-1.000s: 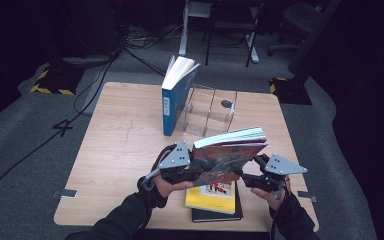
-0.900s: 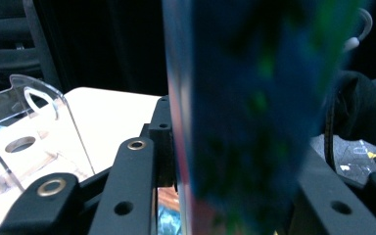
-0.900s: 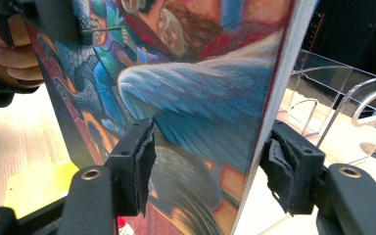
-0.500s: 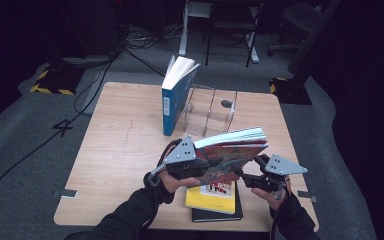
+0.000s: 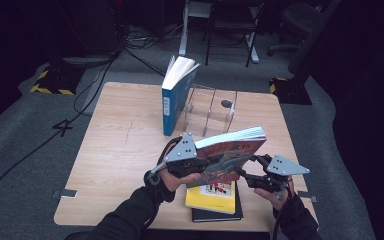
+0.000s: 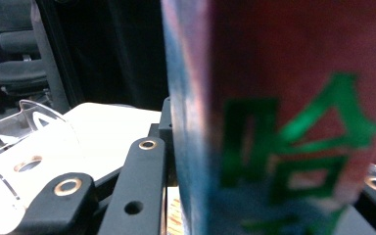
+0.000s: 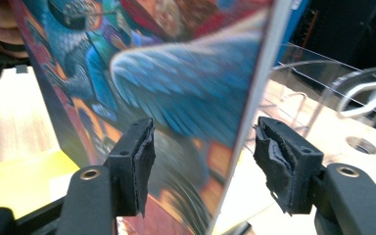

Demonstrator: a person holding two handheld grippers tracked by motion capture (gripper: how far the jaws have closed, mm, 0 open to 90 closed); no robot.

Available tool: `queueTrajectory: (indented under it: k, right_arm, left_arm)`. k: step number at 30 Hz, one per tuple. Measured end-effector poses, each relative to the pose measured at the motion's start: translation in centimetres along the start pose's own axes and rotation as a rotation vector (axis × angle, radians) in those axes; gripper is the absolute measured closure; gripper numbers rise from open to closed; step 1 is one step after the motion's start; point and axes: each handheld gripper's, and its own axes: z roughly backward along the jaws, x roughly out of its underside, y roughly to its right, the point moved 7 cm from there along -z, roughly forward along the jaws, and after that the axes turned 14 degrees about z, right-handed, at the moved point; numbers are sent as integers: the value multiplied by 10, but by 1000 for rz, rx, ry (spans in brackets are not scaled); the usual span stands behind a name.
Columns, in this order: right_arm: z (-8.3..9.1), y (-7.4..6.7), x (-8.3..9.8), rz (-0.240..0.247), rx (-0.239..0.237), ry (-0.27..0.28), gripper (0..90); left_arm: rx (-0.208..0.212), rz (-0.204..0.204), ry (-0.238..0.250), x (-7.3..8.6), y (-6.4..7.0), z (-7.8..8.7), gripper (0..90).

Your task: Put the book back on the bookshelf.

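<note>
The colourful paperback book is held up off the tabletop between both grippers, tilted with its page edge upward, just in front of the clear acrylic book rack. The left gripper has its jaws on the spine end; they have just been closing, with the book between them, and in the left gripper view the cover sits hard against one jaw. The right gripper has its jaws standing apart on either side of the book's free edge, and a gap shows beside the outer pad, so it looks to be steadying the book, not clamping it. The book should be fairly light but floppy, with a glossy, likely slippery cover; a hold near the spine, where it is stiffest, seems safest. A blue book stands upright at the rack's left end, and a yellow book lies on a black one directly below. The tabletop is pale wood, with grey carpet and dark office chairs behind.
</note>
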Motion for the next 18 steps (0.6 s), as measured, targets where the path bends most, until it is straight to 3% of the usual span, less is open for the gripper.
queueTrajectory:
  k: [3,10,18]
  right_arm:
    - [5,5,5,-11,13,-13,422]
    - [14,15,17,-38,22,-50,452]
    - [18,24,24,-63,57,-73,444]
  left_arm:
    - [-15,16,2,-2,-4,-2,733]
    - [-45,10,4,-12,-10,-3,736]
    - [-155,-22,25,-32,-27,15,738]
